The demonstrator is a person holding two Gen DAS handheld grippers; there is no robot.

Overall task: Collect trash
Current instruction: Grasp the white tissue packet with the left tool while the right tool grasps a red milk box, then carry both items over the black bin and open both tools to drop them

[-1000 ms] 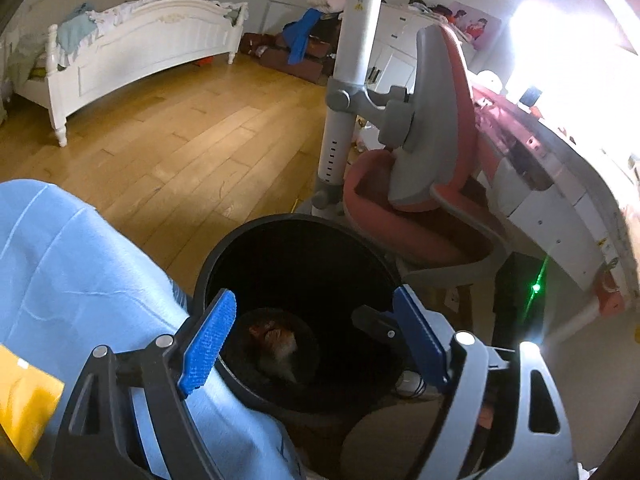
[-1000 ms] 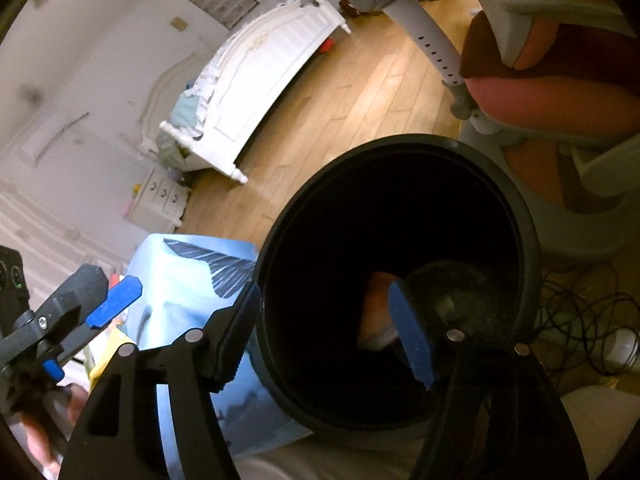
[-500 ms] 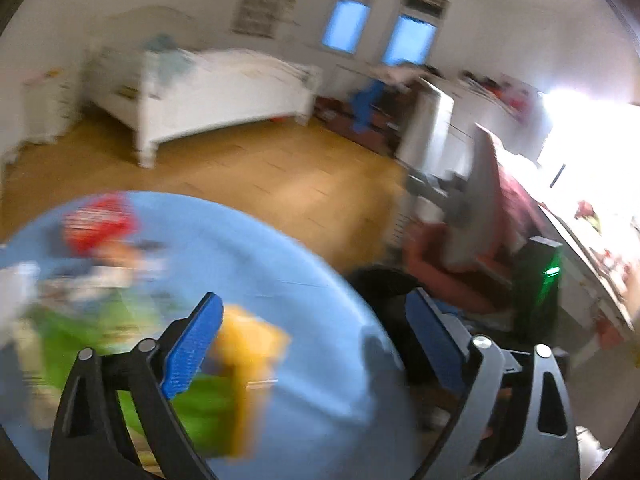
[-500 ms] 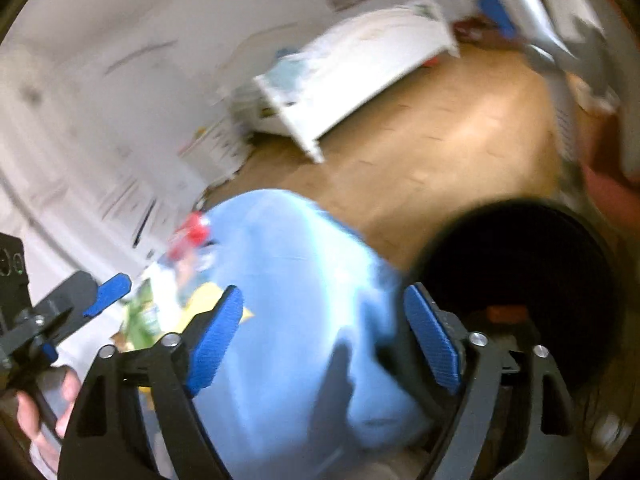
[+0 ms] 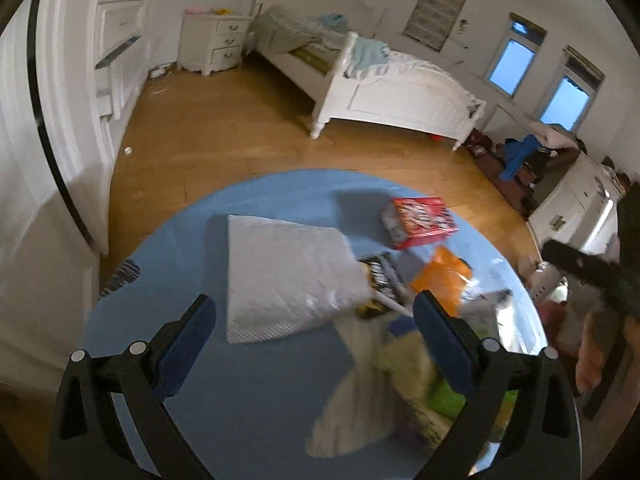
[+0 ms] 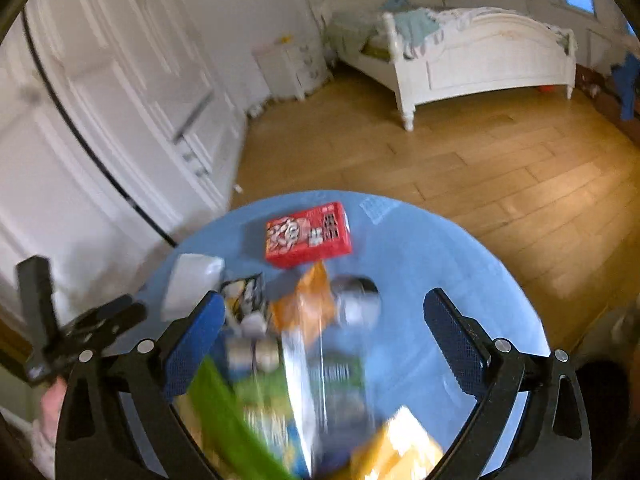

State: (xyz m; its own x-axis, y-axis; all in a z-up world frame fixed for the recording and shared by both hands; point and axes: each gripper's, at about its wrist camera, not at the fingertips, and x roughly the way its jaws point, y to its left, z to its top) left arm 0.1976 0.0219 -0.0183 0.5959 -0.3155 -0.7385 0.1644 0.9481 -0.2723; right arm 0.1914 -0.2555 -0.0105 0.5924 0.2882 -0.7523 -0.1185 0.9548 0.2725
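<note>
Left tool (image 5: 314,326) hovers above the round blue desk (image 5: 248,396), jaws spread wide and nothing between the pads; the jaws have just been opening. Right tool (image 6: 320,330) hovers over the same desk in the same state: jaws wide, just opened further, nothing gripped.

Trash lies on the desk as follows:
- Red box (image 5: 420,222) lies flat near the far edge, apart from the other items. In the right wrist view it (image 6: 307,234) sits beyond the tool, ahead of the gap between the fingers.
- White bag (image 5: 284,276) lies flat toward the left side of the desk, in the left wrist view just ahead of the left tool's left finger (image 5: 186,346). Its right corner overlaps a dark wrapper (image 5: 380,276).
- Orange wrapper (image 5: 442,278) lies just right of the dark wrapper, below the red box.
- More pieces crowd the near right part of the desk, among them a green one (image 6: 224,412) and a yellow one (image 6: 400,444). Motion blur prevents identification of each.

In the right wrist view, the left tool appears at the left edge of the frame as a dark shape held in a hand (image 6: 50,404). In the left wrist view, the right tool shows as a dark bar at the right edge.

A white bed (image 5: 384,84) stands on the wooden floor (image 5: 224,140) beyond the desk, and a nightstand (image 5: 216,42) stands by the far wall.
</note>
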